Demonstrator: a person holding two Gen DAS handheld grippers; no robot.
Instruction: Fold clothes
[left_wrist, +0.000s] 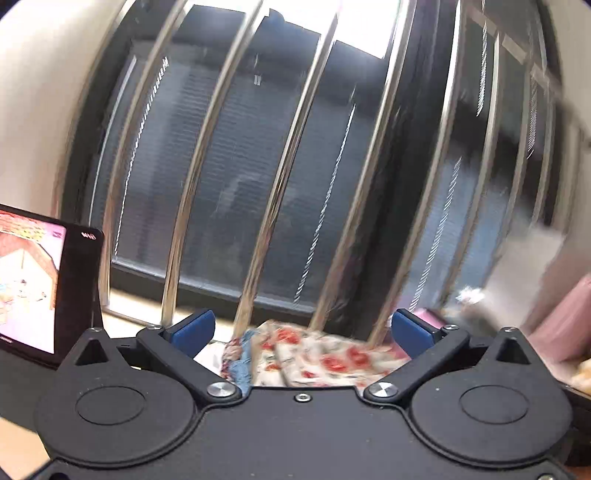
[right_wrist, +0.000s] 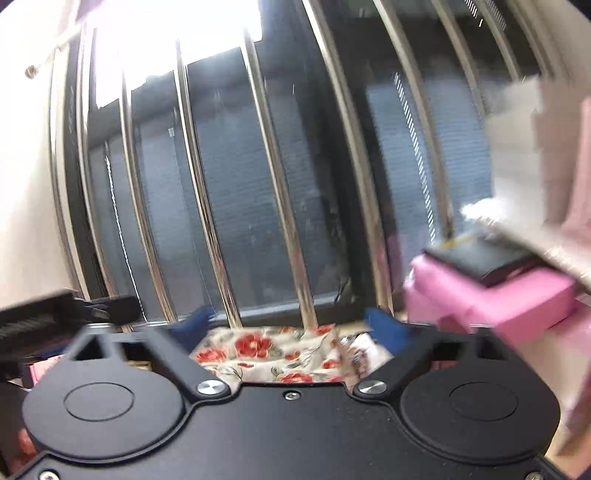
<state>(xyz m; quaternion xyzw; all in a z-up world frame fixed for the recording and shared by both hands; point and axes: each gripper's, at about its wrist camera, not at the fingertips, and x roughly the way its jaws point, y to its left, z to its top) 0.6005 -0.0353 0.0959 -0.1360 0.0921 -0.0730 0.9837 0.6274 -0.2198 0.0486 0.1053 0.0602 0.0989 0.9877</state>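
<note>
A cream garment with red flowers (left_wrist: 317, 356) lies low in the left wrist view, with a bluish cloth (left_wrist: 246, 350) at its left edge. My left gripper (left_wrist: 301, 326) is open, its blue pads (left_wrist: 194, 326) wide apart above the cloth and holding nothing. The right wrist view shows the same floral garment (right_wrist: 273, 352) between and below the blue fingers (right_wrist: 384, 326). There my right gripper (right_wrist: 291, 325) is open too, empty, with the cloth lying beneath it. Both views are blurred by motion.
A barred window with metal rails (left_wrist: 266, 206) and dark glass fills the background. A lit tablet screen (left_wrist: 33, 280) stands at the left. Pink boxes (right_wrist: 491, 295) with a dark item (right_wrist: 480, 258) on top sit at the right, beside pale fabric (right_wrist: 524, 147).
</note>
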